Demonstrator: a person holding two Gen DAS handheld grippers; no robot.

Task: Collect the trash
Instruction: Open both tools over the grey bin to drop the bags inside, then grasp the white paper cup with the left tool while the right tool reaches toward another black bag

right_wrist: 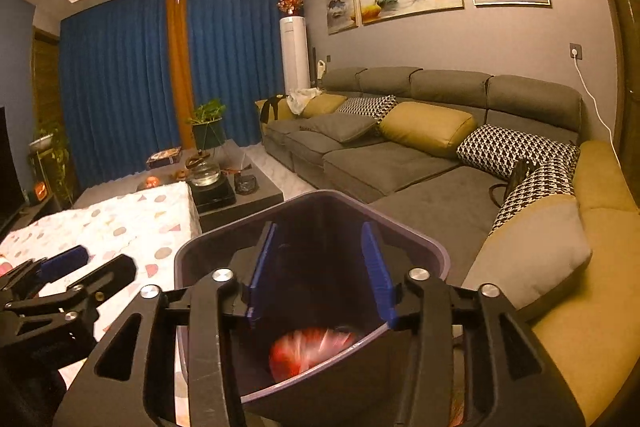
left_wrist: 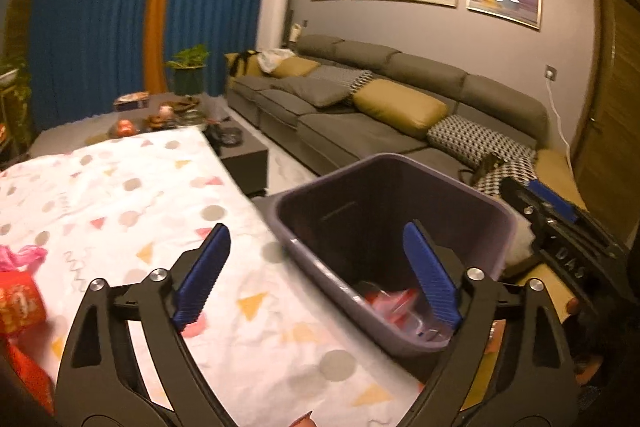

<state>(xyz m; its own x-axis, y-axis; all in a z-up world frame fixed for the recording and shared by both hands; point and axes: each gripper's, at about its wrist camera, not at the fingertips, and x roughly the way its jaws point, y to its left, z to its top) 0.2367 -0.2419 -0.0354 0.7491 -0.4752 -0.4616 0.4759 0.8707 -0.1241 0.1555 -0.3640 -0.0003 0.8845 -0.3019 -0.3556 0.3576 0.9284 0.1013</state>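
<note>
Above the bin (right_wrist: 400, 239), both claws (right_wrist: 318, 271) (left_wrist: 316, 275) gape wide, empty.

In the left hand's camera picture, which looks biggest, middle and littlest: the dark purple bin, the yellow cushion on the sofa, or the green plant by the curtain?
Largest to smallest, as they look:
1. Dark purple plastic trash bin
2. Mustard-yellow sofa cushion
3. Green potted plant

The bin sits nearest the camera, so its true size is unsure.
</note>
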